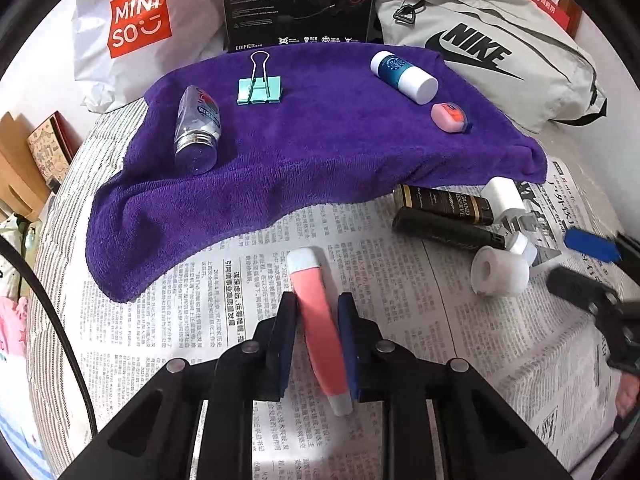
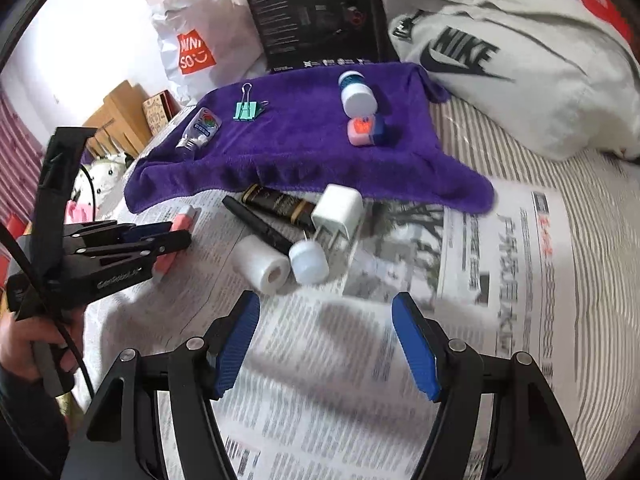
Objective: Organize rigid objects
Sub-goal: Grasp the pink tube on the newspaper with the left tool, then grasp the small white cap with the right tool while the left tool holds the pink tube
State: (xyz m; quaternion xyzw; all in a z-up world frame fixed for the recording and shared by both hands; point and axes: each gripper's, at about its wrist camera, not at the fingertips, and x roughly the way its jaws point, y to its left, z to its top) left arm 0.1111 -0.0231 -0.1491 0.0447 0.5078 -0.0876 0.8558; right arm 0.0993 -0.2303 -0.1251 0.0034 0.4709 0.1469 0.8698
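My left gripper (image 1: 317, 300) is shut on a pink bar with white ends (image 1: 320, 332) that lies on the newspaper (image 1: 400, 320); its pads press on both sides. The purple towel (image 1: 320, 152) beyond holds a clear bottle (image 1: 198, 128), a green binder clip (image 1: 260, 88), a blue-and-white bottle (image 1: 402, 76) and a small pink case (image 1: 450, 118). My right gripper (image 2: 326, 304) stands open over the newspaper with nothing between its fingers. Just ahead of it lie a white roll (image 2: 264, 266), a small white bottle (image 2: 310, 262), a white plug (image 2: 338, 210) and two black tubes (image 2: 276, 200).
A white Miniso bag (image 1: 136, 24), a black box (image 1: 300, 0) and a grey Nike bag (image 1: 500, 52) stand behind the towel. Cardboard boxes (image 1: 24, 168) sit at the left edge. A black cable (image 1: 52, 300) runs down the left side. A hand (image 2: 24, 344) holds the left gripper's handle.
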